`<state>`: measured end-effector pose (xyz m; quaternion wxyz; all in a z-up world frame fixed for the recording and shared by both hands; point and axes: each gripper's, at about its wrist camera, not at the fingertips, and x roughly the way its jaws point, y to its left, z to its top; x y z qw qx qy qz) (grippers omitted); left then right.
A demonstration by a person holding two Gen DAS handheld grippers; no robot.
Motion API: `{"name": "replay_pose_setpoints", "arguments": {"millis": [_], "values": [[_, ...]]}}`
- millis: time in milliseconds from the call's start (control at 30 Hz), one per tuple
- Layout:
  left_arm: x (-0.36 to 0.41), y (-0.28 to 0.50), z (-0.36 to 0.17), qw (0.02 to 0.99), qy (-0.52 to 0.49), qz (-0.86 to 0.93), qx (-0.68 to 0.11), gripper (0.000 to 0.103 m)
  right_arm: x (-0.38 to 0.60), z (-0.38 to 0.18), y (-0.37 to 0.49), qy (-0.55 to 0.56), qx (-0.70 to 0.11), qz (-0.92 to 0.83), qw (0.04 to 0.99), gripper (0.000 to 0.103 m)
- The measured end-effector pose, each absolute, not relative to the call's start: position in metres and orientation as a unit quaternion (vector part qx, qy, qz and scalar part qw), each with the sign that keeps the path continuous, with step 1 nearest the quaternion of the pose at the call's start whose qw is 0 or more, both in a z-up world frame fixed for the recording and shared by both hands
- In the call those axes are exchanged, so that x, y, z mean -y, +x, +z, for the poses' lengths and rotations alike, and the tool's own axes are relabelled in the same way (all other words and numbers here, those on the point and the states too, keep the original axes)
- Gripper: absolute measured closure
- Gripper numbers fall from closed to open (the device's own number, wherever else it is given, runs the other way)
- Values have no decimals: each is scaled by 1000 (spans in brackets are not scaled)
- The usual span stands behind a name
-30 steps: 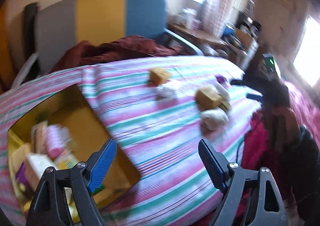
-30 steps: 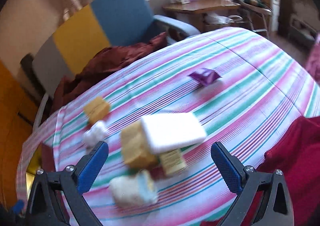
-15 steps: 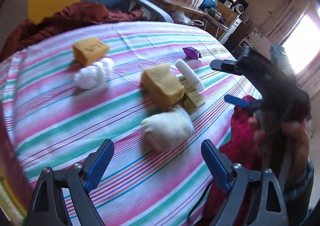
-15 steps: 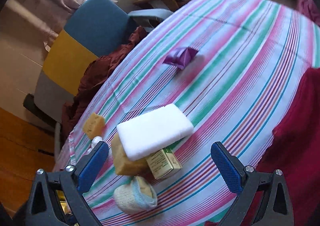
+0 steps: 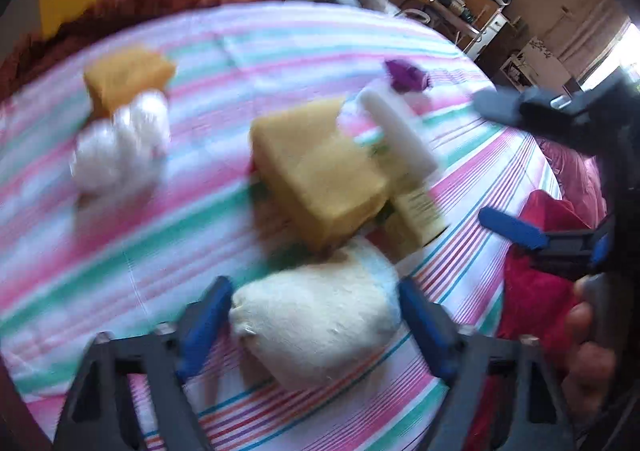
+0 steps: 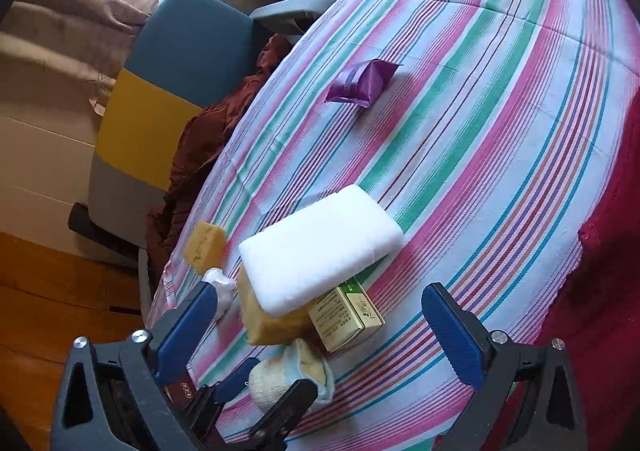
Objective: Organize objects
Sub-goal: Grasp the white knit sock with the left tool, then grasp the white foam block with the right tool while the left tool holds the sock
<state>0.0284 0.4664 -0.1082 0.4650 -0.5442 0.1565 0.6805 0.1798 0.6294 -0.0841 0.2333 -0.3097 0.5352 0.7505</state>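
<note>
Left gripper (image 5: 316, 315) is closing around the cream cloth bundle (image 5: 316, 325), pads not yet pressing. Bundle lies on the striped desk (image 6: 500, 131), at six o'clock from the yellow sponge (image 5: 320, 179). Right gripper (image 6: 320, 327) hangs spread and empty.

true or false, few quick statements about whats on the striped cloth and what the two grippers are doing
1. The cream pouch sits between the left gripper fingers. True; the jaws are closing around it.
2. The white block lies flat on the cloth. False; it rests on the yellow sponge and green box.
3. The right gripper holds the purple packet. False; it is open and empty.
4. The purple packet lies apart from the pile. True.
</note>
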Motion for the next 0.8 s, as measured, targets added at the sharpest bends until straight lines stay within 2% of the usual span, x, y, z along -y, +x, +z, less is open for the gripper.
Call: {"name": "replay_pose_setpoints", "arguments": {"millis": [33,133,267,600,800], "values": [[-461,28,-106,476,-532,685,-149,28,-629,-85,179,-312,-534,750,233,0],[-446,30,-104,489,-520,682,-158,30,-628,-86,174,-320,-529,752,228,0],[-417,28,-103,487,-507,693,-160,30,-623,-87,167,-335,-515,757,221,0],[-353,33,-99,483,-470,723,-152,30,-628,-110,168,-299,-598,721,179,0],[-335,33,-99,491,-472,719,-139,31,-638,-109,161,-307,-590,721,197,0]]}}
